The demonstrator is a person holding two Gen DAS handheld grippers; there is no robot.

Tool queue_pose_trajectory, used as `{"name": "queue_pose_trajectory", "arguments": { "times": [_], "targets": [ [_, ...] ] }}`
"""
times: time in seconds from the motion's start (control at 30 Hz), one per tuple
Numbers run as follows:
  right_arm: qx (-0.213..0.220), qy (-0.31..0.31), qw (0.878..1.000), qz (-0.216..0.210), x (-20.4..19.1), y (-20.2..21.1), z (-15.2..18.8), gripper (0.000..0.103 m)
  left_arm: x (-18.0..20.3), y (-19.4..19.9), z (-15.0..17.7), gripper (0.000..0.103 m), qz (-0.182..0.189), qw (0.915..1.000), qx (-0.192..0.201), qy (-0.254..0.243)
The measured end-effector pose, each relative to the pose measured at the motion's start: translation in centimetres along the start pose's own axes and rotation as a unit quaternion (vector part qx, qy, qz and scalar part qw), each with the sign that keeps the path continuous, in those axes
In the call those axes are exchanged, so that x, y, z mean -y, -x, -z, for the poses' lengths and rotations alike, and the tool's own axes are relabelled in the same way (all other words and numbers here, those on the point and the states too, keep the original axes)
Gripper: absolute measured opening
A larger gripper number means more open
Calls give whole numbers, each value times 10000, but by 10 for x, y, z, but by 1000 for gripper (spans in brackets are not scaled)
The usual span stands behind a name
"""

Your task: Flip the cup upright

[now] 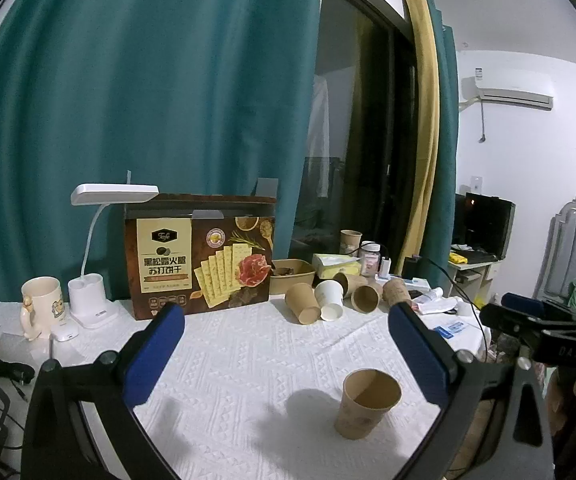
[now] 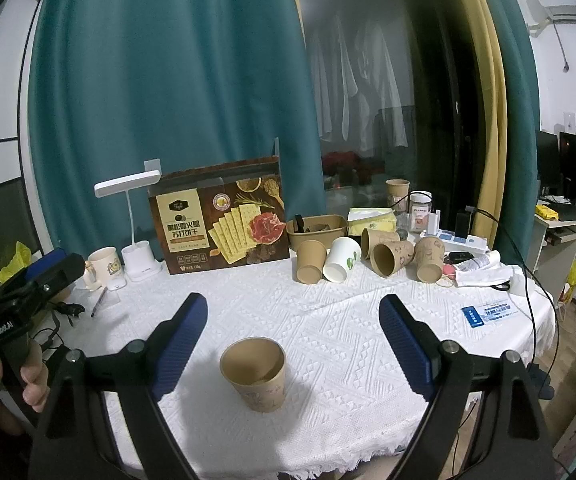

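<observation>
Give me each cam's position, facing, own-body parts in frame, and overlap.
Left wrist: on the left tool, facing the table's back edge; cup lower right; right tool at right edge.
Right wrist: on the right tool, same facing; cup lower left; left tool and hand at left.
Shared: upright cup, cracker box, lying cups.

Brown paper cup (image 1: 370, 408) (image 2: 254, 374), upright, mouth open upward, on white tablecloth (image 2: 328, 328)
</observation>
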State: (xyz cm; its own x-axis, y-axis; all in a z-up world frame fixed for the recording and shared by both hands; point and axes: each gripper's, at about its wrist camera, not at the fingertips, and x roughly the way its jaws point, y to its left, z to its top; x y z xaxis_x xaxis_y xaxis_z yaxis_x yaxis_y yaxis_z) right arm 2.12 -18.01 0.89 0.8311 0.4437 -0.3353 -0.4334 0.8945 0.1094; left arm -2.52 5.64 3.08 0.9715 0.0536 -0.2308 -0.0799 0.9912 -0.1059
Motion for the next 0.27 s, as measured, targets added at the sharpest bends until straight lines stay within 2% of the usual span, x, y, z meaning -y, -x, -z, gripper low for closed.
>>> {"name": "queue_pose_trajectory", "arguments": {
  "times": [0.27],
  "targets": [
    [2,-1,10000,-4,0,0,0,86,0,0,0,102,4,10000,-5,-12]
  ]
}}
